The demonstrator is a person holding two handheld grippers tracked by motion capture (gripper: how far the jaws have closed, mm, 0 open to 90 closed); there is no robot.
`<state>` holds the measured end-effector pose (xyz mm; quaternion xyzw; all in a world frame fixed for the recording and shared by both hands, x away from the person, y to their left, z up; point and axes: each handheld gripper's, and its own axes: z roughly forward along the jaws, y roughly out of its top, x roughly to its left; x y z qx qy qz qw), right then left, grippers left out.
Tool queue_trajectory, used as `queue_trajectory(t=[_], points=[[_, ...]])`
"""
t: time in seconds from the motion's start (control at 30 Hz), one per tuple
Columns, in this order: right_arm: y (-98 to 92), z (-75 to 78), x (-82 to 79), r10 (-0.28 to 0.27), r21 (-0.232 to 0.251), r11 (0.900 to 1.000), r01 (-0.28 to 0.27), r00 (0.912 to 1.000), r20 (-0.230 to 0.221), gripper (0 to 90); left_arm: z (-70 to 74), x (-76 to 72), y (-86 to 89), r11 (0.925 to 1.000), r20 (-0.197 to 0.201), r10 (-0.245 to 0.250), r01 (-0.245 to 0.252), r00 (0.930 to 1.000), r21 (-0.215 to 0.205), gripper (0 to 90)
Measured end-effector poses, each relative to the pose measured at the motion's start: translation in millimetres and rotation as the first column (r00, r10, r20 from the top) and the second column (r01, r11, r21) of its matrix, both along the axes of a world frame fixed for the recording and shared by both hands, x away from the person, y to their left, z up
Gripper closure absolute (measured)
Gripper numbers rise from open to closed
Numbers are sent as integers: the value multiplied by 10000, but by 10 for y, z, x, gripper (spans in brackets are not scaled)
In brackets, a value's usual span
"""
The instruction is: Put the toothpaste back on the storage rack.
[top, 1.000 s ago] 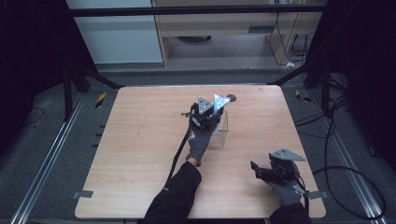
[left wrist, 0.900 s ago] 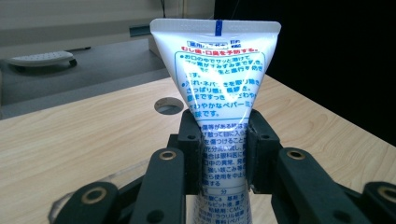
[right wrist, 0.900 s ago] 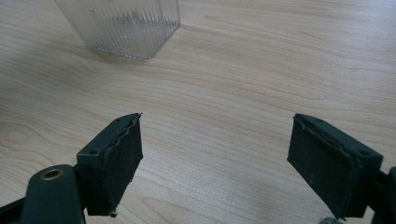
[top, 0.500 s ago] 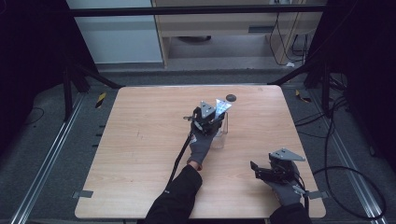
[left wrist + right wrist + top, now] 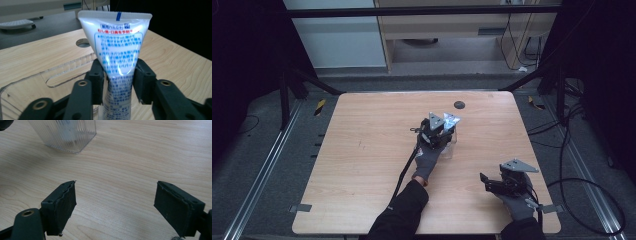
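The left gripper (image 5: 117, 82) is clamped on a white squeeze tube with blue and red print (image 5: 117, 50), crimped end up, its lower part inside the clear ribbed plastic container (image 5: 32, 82) near the middle of the light wooden table (image 5: 362, 150). The step looks like standing the tube in the container: keep it upright, lower until the cap seems seated, then release. The right gripper (image 5: 115, 205), jaws wide apart and empty, hovers nearer the table's front edge than the container, with open wood all round.
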<state>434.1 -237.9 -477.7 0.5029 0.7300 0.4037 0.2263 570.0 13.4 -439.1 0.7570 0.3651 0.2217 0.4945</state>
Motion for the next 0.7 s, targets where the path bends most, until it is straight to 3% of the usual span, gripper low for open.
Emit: queue_trajectory(t=[0.1,0.3,0.63,0.7], points=[[5,-1,1,31,-3,10000,-31,10000,-26,174,41,-18,34,9994,-82,-111,108,9999,-320,516],[5,0,1,0,7,10000,0,10000,-51,174,240,-130,131,9969,312,-247,270,9992,-734,431],[14,-1,4,-66,-71,10000,66,10000,-21,171,541,-367,410,9975,475,-655,667,9967,-226,357],[17,0,2,-66,-86,9999,66,10000,-21,171,579,-408,469,9953,231,-926,932,9954,-248,344]])
